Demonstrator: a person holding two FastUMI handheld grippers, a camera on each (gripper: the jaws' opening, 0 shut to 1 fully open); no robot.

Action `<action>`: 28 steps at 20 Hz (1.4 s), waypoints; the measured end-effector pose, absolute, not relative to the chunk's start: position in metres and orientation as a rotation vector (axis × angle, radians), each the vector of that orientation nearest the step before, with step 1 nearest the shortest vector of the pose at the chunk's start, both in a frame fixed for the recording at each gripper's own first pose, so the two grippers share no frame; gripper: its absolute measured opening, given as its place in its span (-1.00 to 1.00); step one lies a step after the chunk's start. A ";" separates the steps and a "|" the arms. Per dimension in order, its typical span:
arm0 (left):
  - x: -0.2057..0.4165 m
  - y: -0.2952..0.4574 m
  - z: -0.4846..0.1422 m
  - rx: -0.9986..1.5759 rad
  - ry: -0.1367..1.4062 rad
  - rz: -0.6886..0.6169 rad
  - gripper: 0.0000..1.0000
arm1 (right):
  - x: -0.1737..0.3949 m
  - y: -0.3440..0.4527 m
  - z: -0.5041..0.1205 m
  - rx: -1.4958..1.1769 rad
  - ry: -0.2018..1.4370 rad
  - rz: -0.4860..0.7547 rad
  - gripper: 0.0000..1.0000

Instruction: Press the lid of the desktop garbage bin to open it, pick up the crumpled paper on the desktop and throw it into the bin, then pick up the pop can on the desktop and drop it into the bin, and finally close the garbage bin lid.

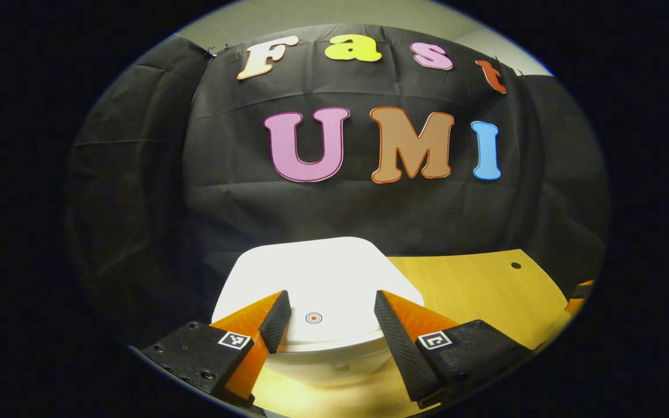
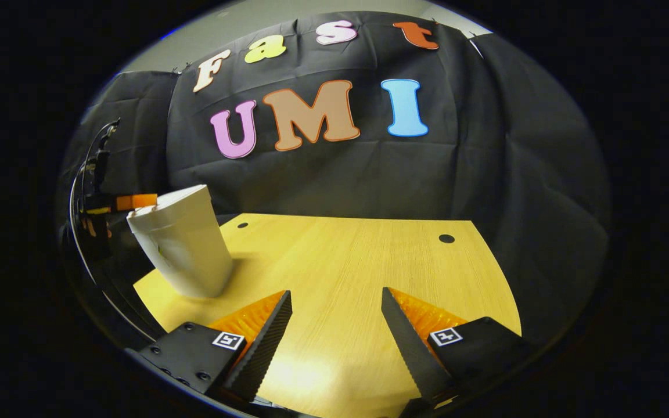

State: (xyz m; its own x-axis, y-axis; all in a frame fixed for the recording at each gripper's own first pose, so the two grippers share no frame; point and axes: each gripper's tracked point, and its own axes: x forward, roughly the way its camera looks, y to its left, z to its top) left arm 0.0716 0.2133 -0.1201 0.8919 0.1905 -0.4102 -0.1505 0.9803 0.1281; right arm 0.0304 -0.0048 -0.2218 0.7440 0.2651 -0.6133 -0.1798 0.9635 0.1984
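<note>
Spread fingers of the left gripper (image 1: 332,316) hover over the closed lid (image 1: 323,278) of the white plastic desktop bin (image 2: 180,244), apparently lined up to press it open. At three o'clock, the right gripper (image 2: 336,325) waits unclenched above the yellow wooden worktop (image 2: 358,261).

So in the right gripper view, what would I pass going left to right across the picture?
The other gripper at the far left, then the white garbage bin, then the bare wooden desktop, ending at a small dark hole.
</note>
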 end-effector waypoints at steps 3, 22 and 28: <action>0.076 0.216 -0.125 0.076 0.449 0.199 0.89 | 0.036 -0.007 -0.212 0.117 0.667 0.236 0.99; 0.048 0.027 -0.015 -0.025 0.003 -0.140 0.88 | 0.061 -0.010 -0.081 0.116 0.233 0.031 0.98; 0.042 0.010 -0.027 -0.036 0.054 -0.188 0.87 | 0.060 -0.012 -0.069 0.129 0.199 0.008 0.98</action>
State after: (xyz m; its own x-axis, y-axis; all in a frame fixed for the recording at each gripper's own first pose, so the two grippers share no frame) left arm 0.0418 0.0095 -0.0265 0.9810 -0.1876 -0.0500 0.1857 0.9818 -0.0407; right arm 0.0600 -0.0122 -0.0687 0.9803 0.0210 -0.1964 0.0044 0.9917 0.1282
